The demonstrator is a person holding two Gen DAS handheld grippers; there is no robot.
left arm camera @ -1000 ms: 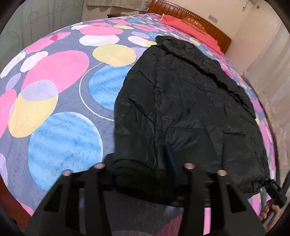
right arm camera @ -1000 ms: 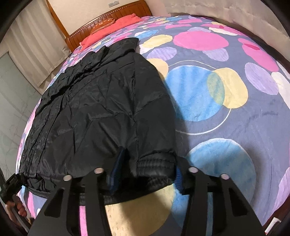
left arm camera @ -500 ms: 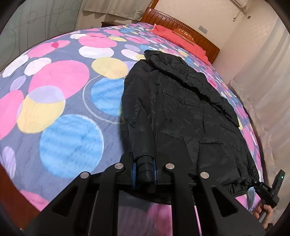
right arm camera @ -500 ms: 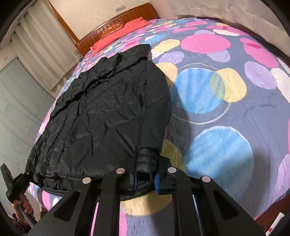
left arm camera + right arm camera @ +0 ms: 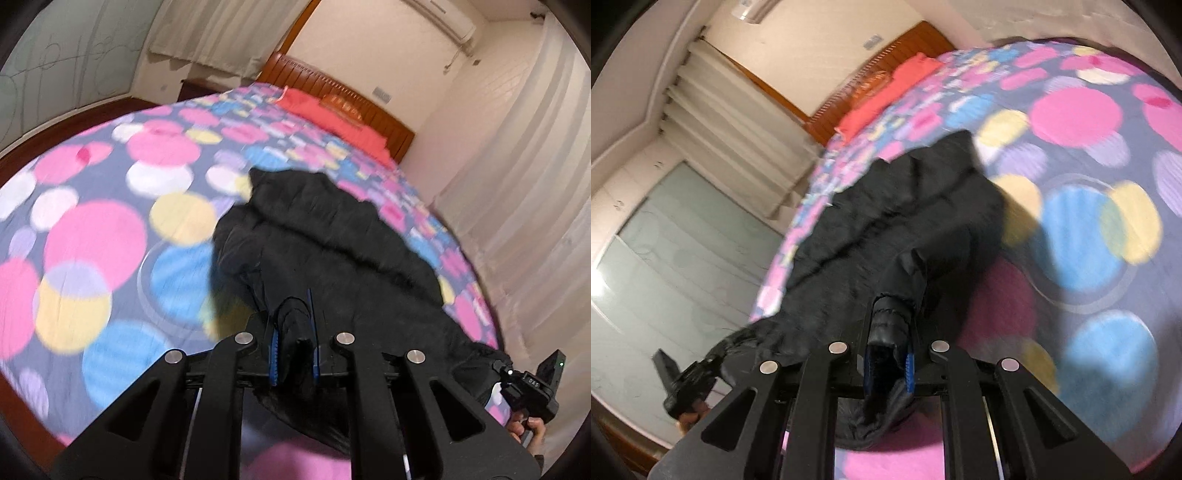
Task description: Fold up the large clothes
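Observation:
A large black puffer jacket (image 5: 332, 251) lies on a bed with a spotted cover (image 5: 92, 236); it also shows in the right wrist view (image 5: 905, 221). My left gripper (image 5: 294, 343) is shut on the jacket's near hem corner and holds it lifted off the bed. My right gripper (image 5: 889, 350) is shut on the other near hem corner, by a ribbed cuff (image 5: 890, 325), also lifted. Each gripper shows in the other's view, the right one (image 5: 532, 387) at the lower right and the left one (image 5: 687, 384) at the lower left.
The spotted cover (image 5: 1089, 229) spreads wide to the side of the jacket. A red pillow (image 5: 325, 114) and wooden headboard (image 5: 347, 99) lie at the far end. Curtains (image 5: 524, 184) hang along one side, a glass door (image 5: 665, 266) beyond.
Both grippers closed on the jacket's near hem, then rose and tilted up, lifting the hem off the bed. The views now show more of the room and are blurred by motion.

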